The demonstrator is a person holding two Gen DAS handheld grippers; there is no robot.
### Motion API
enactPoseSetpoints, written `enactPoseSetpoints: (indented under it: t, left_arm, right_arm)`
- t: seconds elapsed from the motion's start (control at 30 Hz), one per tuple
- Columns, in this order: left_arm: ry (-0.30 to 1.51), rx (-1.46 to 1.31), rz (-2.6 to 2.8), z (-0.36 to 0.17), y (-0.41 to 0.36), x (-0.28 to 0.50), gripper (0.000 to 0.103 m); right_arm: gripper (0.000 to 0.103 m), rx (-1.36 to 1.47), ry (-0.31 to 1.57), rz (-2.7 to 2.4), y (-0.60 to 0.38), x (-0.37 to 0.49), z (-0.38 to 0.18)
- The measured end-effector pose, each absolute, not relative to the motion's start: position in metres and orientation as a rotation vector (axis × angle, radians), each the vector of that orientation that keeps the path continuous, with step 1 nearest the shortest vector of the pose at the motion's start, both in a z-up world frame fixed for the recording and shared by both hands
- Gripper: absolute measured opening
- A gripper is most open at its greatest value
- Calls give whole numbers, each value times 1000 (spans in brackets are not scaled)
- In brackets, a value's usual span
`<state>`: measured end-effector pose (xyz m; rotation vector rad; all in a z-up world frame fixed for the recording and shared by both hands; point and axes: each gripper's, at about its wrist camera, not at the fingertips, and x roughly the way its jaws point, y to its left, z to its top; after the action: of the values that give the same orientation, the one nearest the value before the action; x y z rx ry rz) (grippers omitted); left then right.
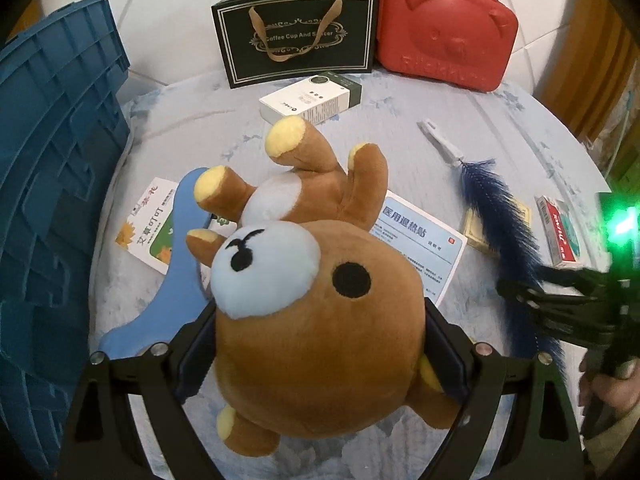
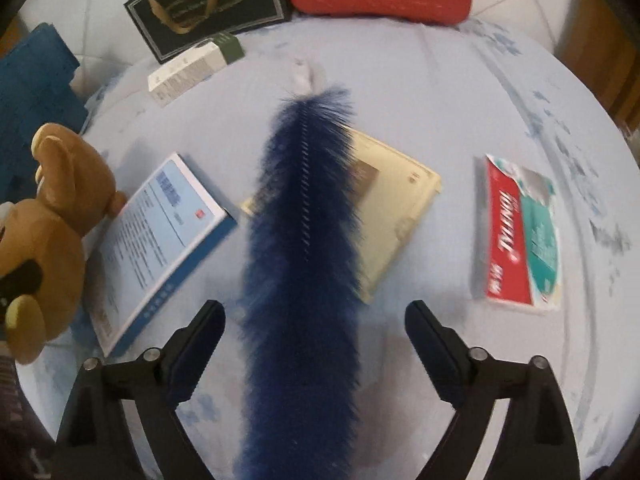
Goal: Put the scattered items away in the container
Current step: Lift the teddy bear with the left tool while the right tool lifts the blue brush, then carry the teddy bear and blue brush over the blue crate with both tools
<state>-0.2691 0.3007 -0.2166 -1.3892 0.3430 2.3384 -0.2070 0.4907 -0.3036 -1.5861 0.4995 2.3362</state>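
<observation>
My left gripper (image 1: 320,344) is shut on the head of a brown plush bear (image 1: 312,288), held above the table; the bear also shows at the left of the right wrist view (image 2: 48,216). My right gripper (image 2: 316,320) is open, its fingers on either side of a dark blue fluffy duster (image 2: 304,240) that lies on the table and shows in the left wrist view too (image 1: 500,220). The blue crate (image 1: 52,160) stands at the left. The right gripper shows at the right edge of the left wrist view (image 1: 560,296).
On the pale blue tablecloth lie a blue-and-white medicine box (image 2: 160,232), a beige flat box (image 2: 392,208), a red-green box (image 2: 520,232), a white-green carton (image 1: 312,100), a flower-print box (image 1: 148,224) and a light blue curved object (image 1: 176,272). A black gift bag (image 1: 296,36) and a red case (image 1: 444,24) stand at the back.
</observation>
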Motion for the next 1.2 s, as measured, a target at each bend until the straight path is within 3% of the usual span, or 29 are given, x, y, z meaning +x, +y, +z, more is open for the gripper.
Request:
enactPoseSetpoints:
  t: [0.03,0.1,0.2,0.7,1.2]
  left_arm:
    - [344,-1386,2341,-215,300,-269,92]
    - [341,-1363,2349,-208,297,-266,92]
    - [334,-1316,2363,-192,292,-262,92]
    - [278,-1113,2416,-113,265,-238,92]
    - [214,-1016,2584,-15,221,-256,92]
  right_arm:
    - [53,-1585,475,2311,489,-211,-308]
    - [21,-1541,420,2285,486,-211,-310]
    - [20,-1490,469,2327,488,-206,-295]
    - [19,-1159,327,2604,422,-193,-147]
    - [19,-1096,172,2808,363,-233,-52]
